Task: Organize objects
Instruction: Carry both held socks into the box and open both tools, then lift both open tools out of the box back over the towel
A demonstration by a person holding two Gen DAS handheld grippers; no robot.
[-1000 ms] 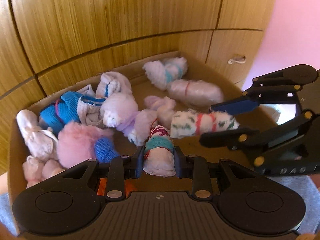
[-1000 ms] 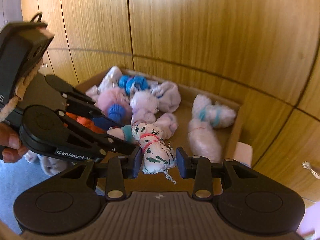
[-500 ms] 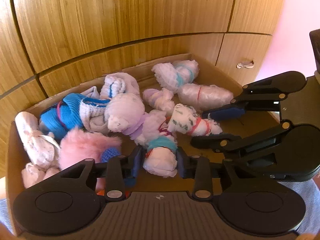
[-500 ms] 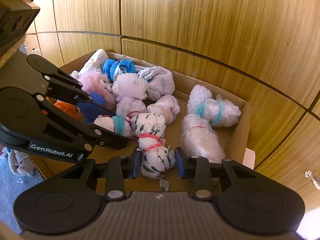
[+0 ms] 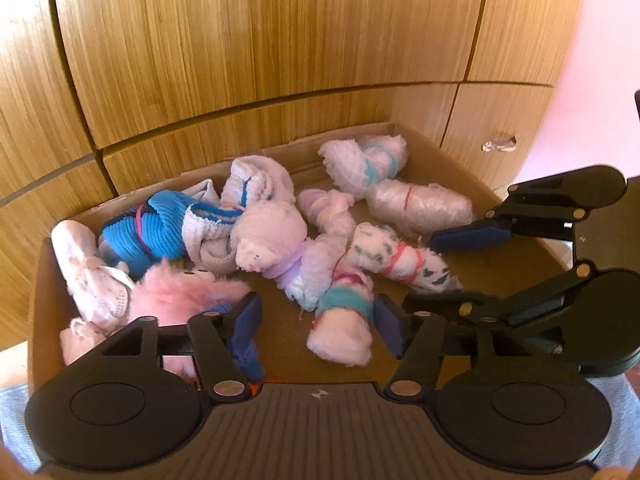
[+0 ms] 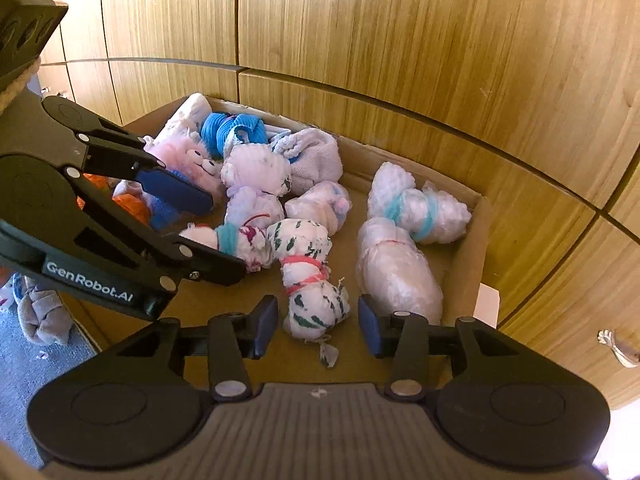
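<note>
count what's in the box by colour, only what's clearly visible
Teal-tied white bundles: 2
Red-tied white bundles: 2
Lilac-and-white bundles: 2
Blue bundle: 1
Blue-striped white sock roll: 1
Pink fluffy toy: 1
Plain white bundle: 1
Total: 10; near-left corner partly hidden by left tongs, uncounted.
</note>
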